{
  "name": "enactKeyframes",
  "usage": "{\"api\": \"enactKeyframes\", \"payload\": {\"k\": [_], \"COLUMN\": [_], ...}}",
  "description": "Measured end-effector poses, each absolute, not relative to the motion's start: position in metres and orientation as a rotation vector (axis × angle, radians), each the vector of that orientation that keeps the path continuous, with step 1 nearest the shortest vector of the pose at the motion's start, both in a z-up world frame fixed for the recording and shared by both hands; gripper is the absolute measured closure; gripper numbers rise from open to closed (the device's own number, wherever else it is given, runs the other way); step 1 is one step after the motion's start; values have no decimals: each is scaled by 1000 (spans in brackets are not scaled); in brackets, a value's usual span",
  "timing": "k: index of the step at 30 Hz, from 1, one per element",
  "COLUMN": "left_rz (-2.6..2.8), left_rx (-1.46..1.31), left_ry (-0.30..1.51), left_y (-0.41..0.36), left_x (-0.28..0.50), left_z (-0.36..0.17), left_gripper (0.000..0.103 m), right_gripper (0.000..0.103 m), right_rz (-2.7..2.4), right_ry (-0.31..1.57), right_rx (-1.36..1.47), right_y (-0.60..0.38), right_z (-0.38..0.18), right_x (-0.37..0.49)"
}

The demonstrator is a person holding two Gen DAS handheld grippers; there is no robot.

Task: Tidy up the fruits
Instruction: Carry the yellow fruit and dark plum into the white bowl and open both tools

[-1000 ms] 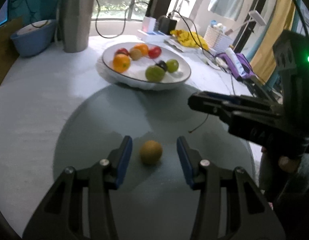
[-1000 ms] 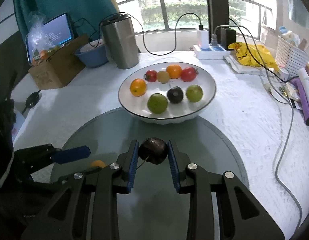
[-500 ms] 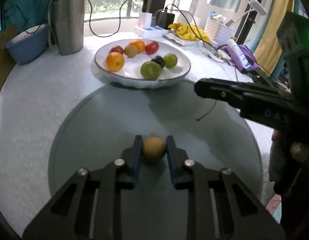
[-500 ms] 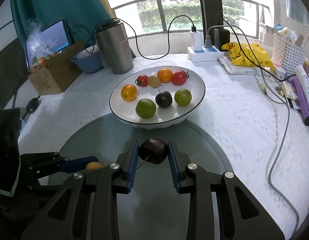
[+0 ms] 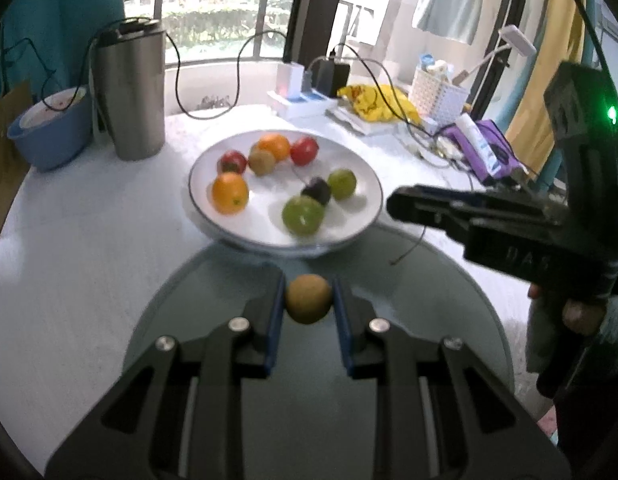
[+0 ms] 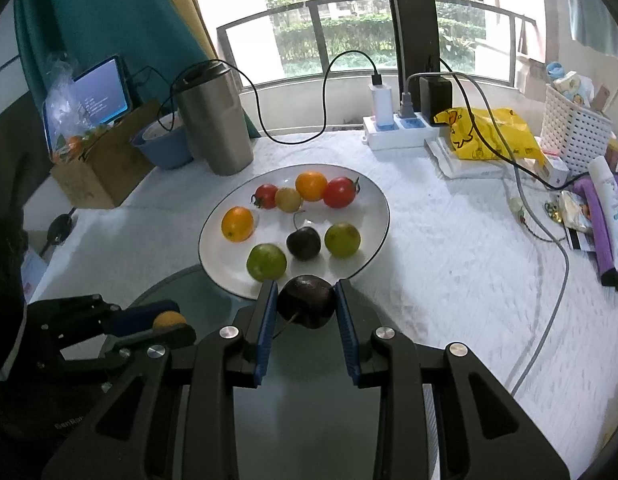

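Blue pads of the left gripper (image 5: 308, 300), which a second ago stood wide on either side of the brown fruit (image 5: 308, 298) lying on the glass disc (image 5: 449, 300), are now pressed shut against its sides, and the fruit has come up off the glass, nearer to the plate (image 5: 237, 236). The right gripper (image 6: 307, 306) is unchanged in its grip: its ribbed blue pads clamp the dark plum (image 6: 307, 306), whose thin stalk hangs down toward the near side. Both grippers have drawn closer to the plate; in the right wrist view its near rim now sits just beyond the plum, where earlier a stretch of glass lay between. The plate is white, round and shallow with a thin dark rim, resting on a pale, textured cloth (image 6: 449, 248) at the far edge of the smooth grey-green disc. On it lie round, glossy fruits: two red tomatoes, two oranges and a small brown fruit toward the far side, two green fruits and another dark plum nearer. A brushed steel tumbler (image 6: 217, 128), a tapered cylinder, stands far left of the plate beside a blue bowl (image 6: 165, 148). The left view is slightly blurred.
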State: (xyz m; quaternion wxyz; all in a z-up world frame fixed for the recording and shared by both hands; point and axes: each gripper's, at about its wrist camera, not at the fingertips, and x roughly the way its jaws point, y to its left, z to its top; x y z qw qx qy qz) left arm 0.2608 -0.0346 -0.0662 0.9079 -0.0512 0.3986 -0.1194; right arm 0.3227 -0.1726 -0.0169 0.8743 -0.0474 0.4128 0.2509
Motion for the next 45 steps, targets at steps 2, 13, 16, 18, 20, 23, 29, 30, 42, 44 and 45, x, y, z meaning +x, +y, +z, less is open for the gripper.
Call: {"api": "enactKeyframes", "payload": {"k": [2,13,16,18,20,23,29,30,42,44,45], "left_rz": [-247,-232,-228,-223,-223,-225,-217,-217,-211,-212,-212], "left_rx": [-109,-111,-117,-119,-125,-128,-135,-136,-135,-132,-130], "left_ry": [809,807,808,815,831,847,854,851,811,802,797], "left_y": [-33,-28,-27,-26,-25,-24,-22,-22,-19,-20,-20], "left_x": [267,303,312,316,319,322,322,321,296,289,285], "left_z": [-63,-66,-66,-69,-72,-77,-77,-76,-59,-55,-53], "left_gripper": [78,78,78,78,78,77,76,76,74,73,73], "right_gripper": [71,71,71,71,71,71,71,71,70,70,70], "right_rz": [526,560,565,566,566,559,545,542,518,514,511], "right_ry": [864,894,901,906,912,920,920,919,886,879,874], "right_rx": [-97,-85,-83,-80,-83,-96,-113,-116,-128,-124,-128], "right_y": [-172,-163,-161,-160,-159,-158,-156,-156,-160,-162,-162], "right_z": [-17,-29,-32,-34,-37,-41,-43,-42,-26,-21,-19], "right_x": [327,352,357,360,363,366,365,365,345,338,335]}}
